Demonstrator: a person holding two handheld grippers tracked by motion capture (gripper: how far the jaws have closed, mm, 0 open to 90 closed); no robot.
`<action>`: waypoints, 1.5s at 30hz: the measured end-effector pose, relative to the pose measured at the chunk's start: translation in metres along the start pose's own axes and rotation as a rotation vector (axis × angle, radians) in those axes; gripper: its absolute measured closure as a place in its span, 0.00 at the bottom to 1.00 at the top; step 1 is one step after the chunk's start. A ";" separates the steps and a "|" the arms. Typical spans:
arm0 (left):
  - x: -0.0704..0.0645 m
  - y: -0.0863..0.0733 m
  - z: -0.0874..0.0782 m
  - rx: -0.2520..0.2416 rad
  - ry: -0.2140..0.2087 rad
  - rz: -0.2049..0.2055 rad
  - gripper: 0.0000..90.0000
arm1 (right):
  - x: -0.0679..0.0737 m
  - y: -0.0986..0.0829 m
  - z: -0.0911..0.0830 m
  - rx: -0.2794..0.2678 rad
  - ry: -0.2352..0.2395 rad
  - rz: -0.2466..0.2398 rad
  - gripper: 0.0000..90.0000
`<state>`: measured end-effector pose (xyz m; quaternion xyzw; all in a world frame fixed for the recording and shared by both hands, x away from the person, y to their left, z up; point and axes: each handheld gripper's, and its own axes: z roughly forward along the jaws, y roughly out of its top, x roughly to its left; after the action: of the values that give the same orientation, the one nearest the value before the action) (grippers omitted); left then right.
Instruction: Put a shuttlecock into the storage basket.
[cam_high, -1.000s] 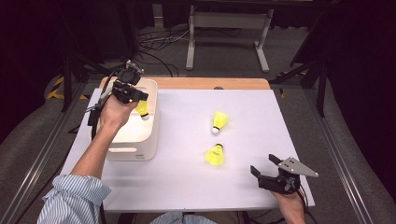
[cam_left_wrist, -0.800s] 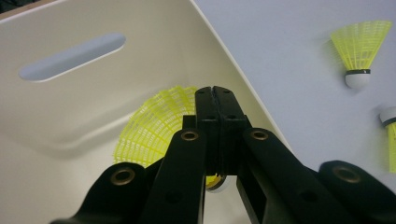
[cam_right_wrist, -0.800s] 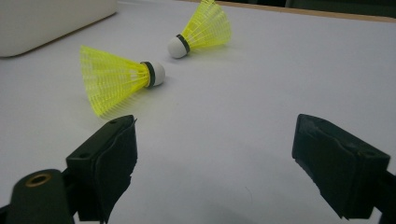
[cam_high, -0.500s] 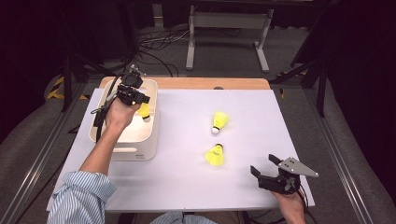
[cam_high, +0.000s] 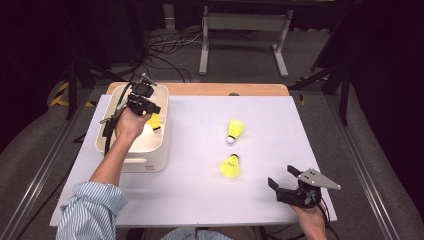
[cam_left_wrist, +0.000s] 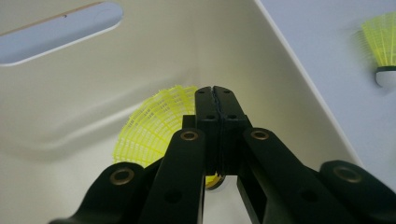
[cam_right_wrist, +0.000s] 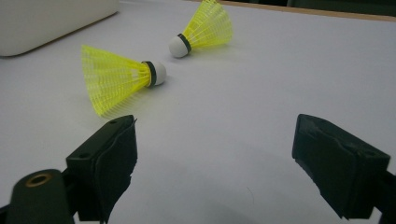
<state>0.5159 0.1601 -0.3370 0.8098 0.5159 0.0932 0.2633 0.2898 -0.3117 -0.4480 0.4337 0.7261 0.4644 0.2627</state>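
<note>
My left gripper is inside a cream bin, shut on the yellow mesh skirt of a shuttlecock. In the left gripper view the jaws are pressed together, and the skirt fans out to their left against the bin wall. Two more yellow shuttlecocks lie on the white table, one beyond the other. My right gripper rests open near the front right edge. Its jaws point at the nearer shuttlecock, well short of it.
The white table top has a wooden strip along its far edge. The farther shuttlecock lies with its white cork toward the bin. Cables and a metal stand sit on the floor beyond.
My left hand has shifted slightly right over the bin, and the shuttlecock in it sits a little lower. The right gripper and the two loose shuttlecocks have not moved.
</note>
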 end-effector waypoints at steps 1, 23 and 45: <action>0.000 0.000 0.001 -0.001 0.001 -0.001 1.00 | 0.000 0.000 0.000 0.000 0.000 0.000 0.16; 0.004 0.000 0.014 0.041 -0.006 -0.005 0.99 | 0.000 0.000 0.001 0.002 0.004 0.004 0.16; 0.003 -0.001 -0.004 -0.011 0.040 -0.019 0.57 | 0.000 0.000 0.001 0.002 0.007 0.003 0.16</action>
<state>0.5150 0.1639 -0.3343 0.8016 0.5280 0.1097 0.2582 0.2903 -0.3116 -0.4484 0.4332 0.7268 0.4658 0.2591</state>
